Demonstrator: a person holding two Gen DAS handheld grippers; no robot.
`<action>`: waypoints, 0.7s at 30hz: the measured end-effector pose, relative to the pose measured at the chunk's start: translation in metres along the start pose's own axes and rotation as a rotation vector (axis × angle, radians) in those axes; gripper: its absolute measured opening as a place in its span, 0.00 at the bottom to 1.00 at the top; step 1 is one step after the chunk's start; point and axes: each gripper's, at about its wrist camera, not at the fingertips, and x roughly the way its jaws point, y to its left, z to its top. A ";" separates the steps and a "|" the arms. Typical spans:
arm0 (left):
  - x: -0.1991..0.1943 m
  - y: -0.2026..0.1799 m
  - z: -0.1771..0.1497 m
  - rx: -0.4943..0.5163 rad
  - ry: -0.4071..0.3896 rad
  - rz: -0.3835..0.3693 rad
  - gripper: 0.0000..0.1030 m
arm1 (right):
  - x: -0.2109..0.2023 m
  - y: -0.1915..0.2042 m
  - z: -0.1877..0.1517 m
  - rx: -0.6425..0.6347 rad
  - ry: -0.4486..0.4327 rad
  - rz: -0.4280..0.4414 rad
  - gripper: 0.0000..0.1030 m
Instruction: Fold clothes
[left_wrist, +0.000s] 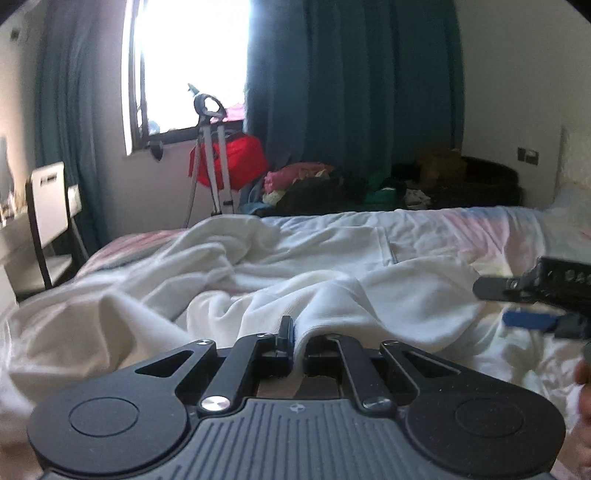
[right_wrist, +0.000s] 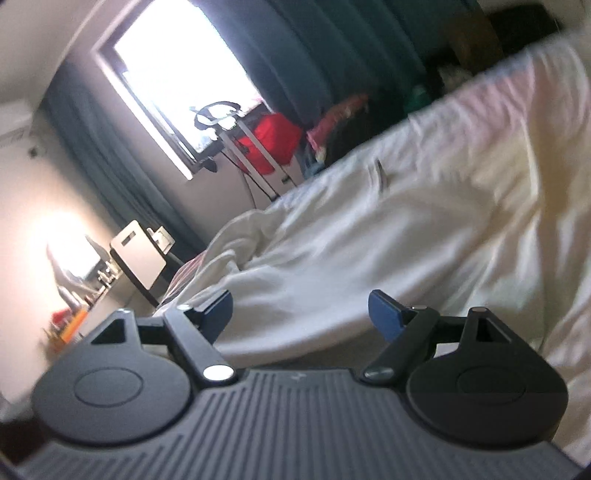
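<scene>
My left gripper (left_wrist: 295, 341) pinches a fold of the white garment (left_wrist: 332, 288) lying crumpled on the bed (left_wrist: 480, 221). My right gripper (right_wrist: 301, 314) hovers wide open above it. No writing is legible.

The left gripper (left_wrist: 295, 341) is seen at the lower centre of its own view, its jaws drawn close together and pinched on a fold of white cloth (left_wrist: 332, 295). The right gripper (right_wrist: 301, 314) is seen low in its tilted, blurred view with jaws spread wide and nothing gripped; it is also glimpsed at the right edge of the left view.
</scene>
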 end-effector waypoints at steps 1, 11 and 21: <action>0.002 0.001 -0.001 -0.007 -0.005 -0.001 0.05 | 0.005 -0.007 -0.001 0.033 0.015 -0.006 0.81; 0.008 0.026 -0.017 -0.124 -0.050 -0.109 0.05 | 0.028 -0.072 -0.007 0.384 0.025 -0.094 0.81; 0.015 0.084 -0.010 -0.324 -0.062 -0.172 0.05 | 0.100 -0.100 0.008 0.469 0.060 -0.049 0.76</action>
